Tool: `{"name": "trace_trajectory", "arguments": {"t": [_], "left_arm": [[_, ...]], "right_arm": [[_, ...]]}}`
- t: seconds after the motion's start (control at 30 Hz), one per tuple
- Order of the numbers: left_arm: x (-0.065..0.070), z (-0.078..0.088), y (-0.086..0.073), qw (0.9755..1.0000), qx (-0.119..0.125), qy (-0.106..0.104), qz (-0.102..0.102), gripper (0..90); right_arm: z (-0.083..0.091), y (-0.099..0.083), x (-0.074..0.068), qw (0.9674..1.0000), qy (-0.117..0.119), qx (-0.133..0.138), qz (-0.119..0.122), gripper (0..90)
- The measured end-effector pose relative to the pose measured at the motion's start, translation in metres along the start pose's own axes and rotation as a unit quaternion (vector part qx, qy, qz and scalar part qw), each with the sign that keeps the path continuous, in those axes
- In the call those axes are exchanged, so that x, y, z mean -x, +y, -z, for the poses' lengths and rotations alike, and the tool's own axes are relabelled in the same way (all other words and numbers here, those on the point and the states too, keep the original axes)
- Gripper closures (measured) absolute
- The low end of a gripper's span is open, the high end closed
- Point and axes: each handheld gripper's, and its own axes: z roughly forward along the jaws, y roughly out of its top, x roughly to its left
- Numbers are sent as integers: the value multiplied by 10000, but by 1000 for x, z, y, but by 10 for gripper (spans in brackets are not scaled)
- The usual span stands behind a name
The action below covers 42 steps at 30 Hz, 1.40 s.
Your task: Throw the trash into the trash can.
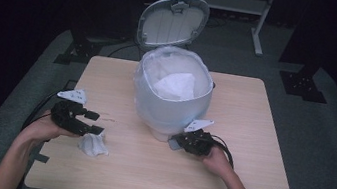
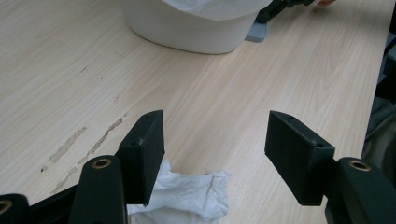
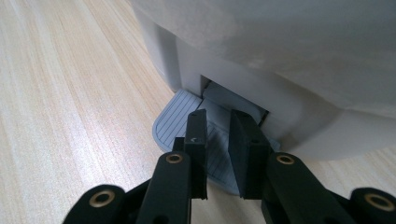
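A white pedal bin (image 1: 170, 100) lined with a white bag stands mid-table with its lid (image 1: 173, 22) tipped up and back; crumpled paper lies inside. My right gripper (image 1: 175, 141) is at the bin's foot. In the right gripper view its jaws (image 3: 218, 140) are shut and rest on top of the grey ribbed pedal (image 3: 175, 116). A crumpled white tissue (image 1: 94, 144) lies on the table at the front left. My left gripper (image 1: 96, 122) hovers just over it, open; in the left gripper view the tissue (image 2: 187, 193) lies low between the jaws (image 2: 215, 149), partly behind the left one.
The wooden table (image 1: 255, 112) has bare room to the right of the bin and along its front edge. Scuff marks (image 2: 84, 140) run across the wood near the left gripper. Dark stands and a metal frame (image 1: 259, 32) are on the floor behind the table.
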Motion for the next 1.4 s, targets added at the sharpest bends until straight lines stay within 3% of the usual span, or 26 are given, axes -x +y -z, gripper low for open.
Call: {"name": "trace_trajectory", "arguments": {"t": [0.33,0.63,0.97,1.4], "left_arm": [[-2,-5,-15,9999,-34,142,44,370],[-4,-10,-28,9997,-115,122,181,365],[-6,-18,-38,9993,-259,187,181,350],[-13,-31,-58,9980,-441,212,390,342]], "right_arm": [[0,0,0,10000,0,-8,13,769],[0,1,0,10000,-2,-17,13,769],[0,0,0,10000,-16,-5,11,769],[0,0,0,10000,-14,-4,-7,768]]}}
